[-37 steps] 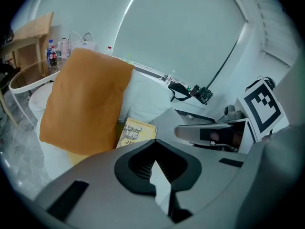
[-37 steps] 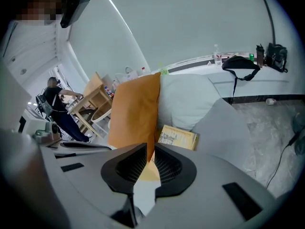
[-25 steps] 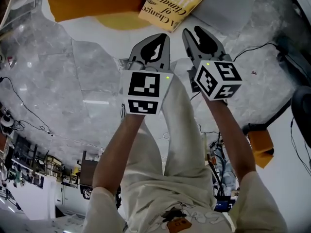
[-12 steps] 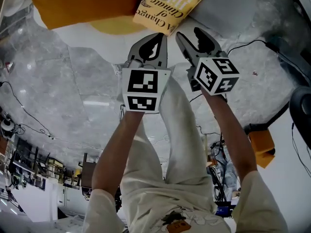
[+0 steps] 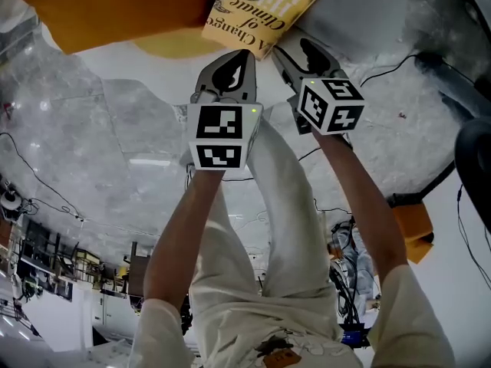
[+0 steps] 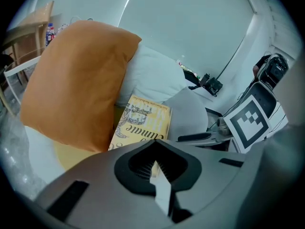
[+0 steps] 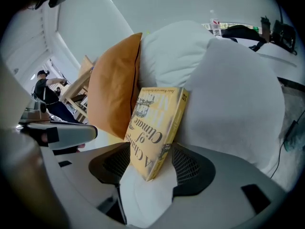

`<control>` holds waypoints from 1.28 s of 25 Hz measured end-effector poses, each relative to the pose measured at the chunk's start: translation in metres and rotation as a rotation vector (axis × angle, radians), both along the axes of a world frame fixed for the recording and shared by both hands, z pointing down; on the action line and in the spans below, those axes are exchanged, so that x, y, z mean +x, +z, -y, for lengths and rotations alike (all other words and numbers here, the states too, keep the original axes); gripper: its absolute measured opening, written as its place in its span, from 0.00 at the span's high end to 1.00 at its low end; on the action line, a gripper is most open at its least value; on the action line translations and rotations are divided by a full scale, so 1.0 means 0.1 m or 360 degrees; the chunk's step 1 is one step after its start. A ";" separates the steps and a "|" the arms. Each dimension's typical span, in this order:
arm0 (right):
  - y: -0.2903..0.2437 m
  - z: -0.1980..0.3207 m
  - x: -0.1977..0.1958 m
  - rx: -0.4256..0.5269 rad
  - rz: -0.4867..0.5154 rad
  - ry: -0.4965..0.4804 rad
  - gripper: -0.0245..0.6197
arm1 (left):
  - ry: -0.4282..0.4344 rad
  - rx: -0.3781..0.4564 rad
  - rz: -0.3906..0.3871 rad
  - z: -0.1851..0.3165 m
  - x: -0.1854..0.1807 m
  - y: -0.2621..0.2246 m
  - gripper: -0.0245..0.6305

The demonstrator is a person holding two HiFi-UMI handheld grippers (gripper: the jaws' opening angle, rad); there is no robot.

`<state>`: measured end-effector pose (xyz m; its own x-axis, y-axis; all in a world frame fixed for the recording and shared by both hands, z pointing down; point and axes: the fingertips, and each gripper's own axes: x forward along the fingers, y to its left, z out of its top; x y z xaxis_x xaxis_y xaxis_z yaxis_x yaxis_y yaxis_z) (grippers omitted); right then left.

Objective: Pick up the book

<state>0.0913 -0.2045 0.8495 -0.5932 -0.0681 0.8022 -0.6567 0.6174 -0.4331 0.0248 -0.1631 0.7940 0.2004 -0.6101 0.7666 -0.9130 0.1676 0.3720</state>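
The yellow book (image 5: 257,10) with dark title print lies on the white bed, its far end between an orange pillow (image 5: 115,2) and a grey-white pillow (image 7: 233,94). My right gripper (image 5: 295,48) is at the book's near corner. In the right gripper view that corner of the book (image 7: 157,128) pokes between the jaws of the right gripper (image 7: 150,168), which are opening, and the pads stand off it. My left gripper (image 5: 245,54) hangs just left of it, shut and empty, short of the book (image 6: 143,123).
A flat yellow cushion (image 5: 176,46) lies under the orange pillow (image 6: 71,85). A black cable (image 5: 391,75) runs over the bed at right. A wooden chair (image 6: 28,37) stands beyond the pillows. A person (image 7: 47,92) is far off in the room.
Both grippers have moved down toward the book. The right jaws have spread wider and now straddle the book's near corner. The left jaws stay shut.
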 end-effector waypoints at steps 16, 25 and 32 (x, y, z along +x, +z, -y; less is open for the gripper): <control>0.60 0.07 -0.10 -0.0075 0.0008 -0.0055 0.54 | -0.0018 -0.0060 -0.0013 0.07 0.02 0.45 0.95; 0.69 0.12 -0.15 -0.0094 0.0026 -0.0077 0.54 | -0.0013 -0.0077 -0.0025 0.10 0.13 0.49 0.95; 0.71 0.17 -0.21 -0.0120 0.0077 -0.0062 0.52 | -0.0009 -0.0077 -0.0031 0.11 0.16 0.48 0.95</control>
<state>0.0699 -0.2216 0.9202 -0.6322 0.0155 0.7747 -0.6100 0.6065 -0.5099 0.0409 -0.1741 0.8416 0.2124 -0.5734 0.7913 -0.9046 0.1909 0.3812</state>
